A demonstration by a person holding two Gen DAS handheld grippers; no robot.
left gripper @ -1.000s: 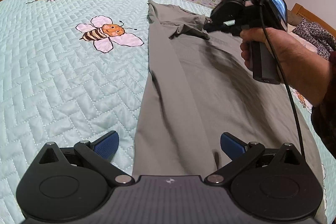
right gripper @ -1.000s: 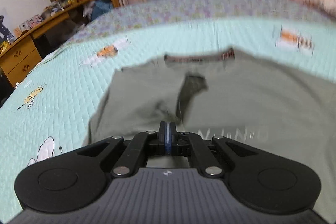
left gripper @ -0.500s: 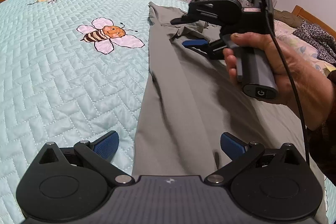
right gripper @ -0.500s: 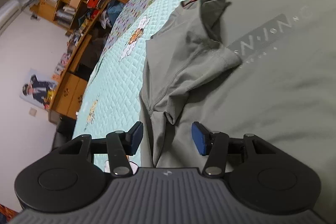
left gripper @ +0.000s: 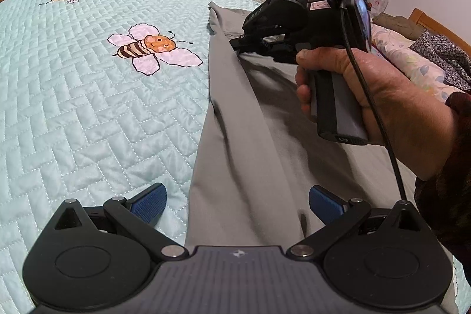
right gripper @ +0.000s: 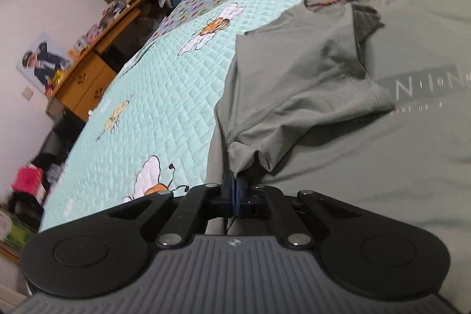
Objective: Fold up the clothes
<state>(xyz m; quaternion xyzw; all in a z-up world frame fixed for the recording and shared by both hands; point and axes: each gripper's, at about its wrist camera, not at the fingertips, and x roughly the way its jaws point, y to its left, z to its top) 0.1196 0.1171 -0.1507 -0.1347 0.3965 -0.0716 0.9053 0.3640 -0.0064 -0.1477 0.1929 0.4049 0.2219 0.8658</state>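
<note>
Since half a second ago my right gripper (right gripper: 234, 190) has closed its jaws on the sleeve (right gripper: 297, 96) hem of the grey T-shirt (left gripper: 265, 143), which lies flat on the quilted bee bedspread (left gripper: 88, 96). My left gripper (left gripper: 237, 203) hangs open over the shirt's near edge, holding nothing. Risk: the thin, smooth knit slips from the pinch, since only the hem is caught.

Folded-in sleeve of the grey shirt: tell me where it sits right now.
In the right wrist view the sleeve lies folded onto the grey shirt, left of its printed lettering, on the quilt; the right gripper pinches its lower corner.
</note>
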